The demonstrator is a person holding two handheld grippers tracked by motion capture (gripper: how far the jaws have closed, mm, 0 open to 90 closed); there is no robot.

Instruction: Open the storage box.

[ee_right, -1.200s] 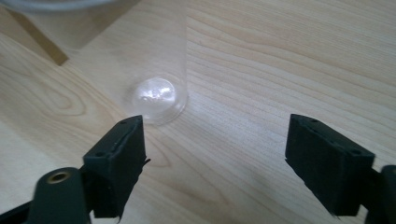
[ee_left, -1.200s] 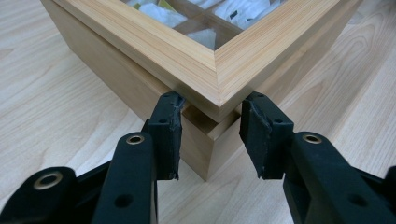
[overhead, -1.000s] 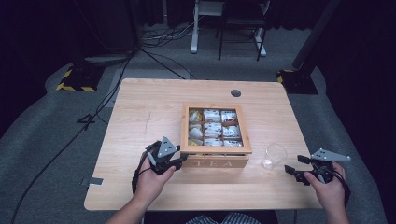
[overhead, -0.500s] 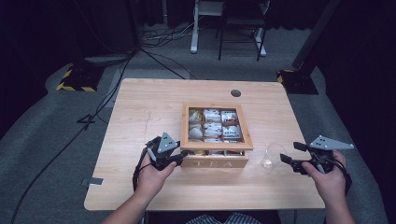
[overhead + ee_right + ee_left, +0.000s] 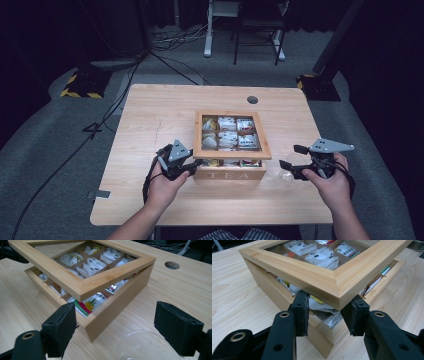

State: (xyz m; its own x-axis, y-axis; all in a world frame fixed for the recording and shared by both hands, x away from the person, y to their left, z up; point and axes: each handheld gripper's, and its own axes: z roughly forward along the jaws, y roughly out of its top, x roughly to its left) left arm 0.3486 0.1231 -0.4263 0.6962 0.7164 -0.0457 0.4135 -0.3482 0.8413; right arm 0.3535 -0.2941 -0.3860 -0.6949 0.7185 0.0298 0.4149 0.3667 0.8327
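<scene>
Bamboo lid [image 5: 329, 277] with a glass pane stands partly raised on a tea box [image 5: 231, 171] at the middle of a wooden table [image 5: 150, 120], its front edge lifted clear of the base while the far edge stays down. The left gripper [image 5: 328, 312] has its two jaws set either side of the lid's near corner, one pad [image 5: 302, 310] against each face — clamped, it appears, on that corner. The right gripper [image 5: 125, 330] waits with jaws wide apart and nothing between them, just above a clear glass cup [image 5: 147, 346] beside the box's right end.

Raising the lid well likely means swinging it up and back in an arc about the far edge rather than pulling straight up, or the corner could slip from the pads and the box slide forward — the free gripper could steady the base.

Count: one box, one lid, one cup, two grippers; the lid's pane shows six compartments of tea sachets [image 5: 227, 123], too many and too jumbled to count.
</scene>
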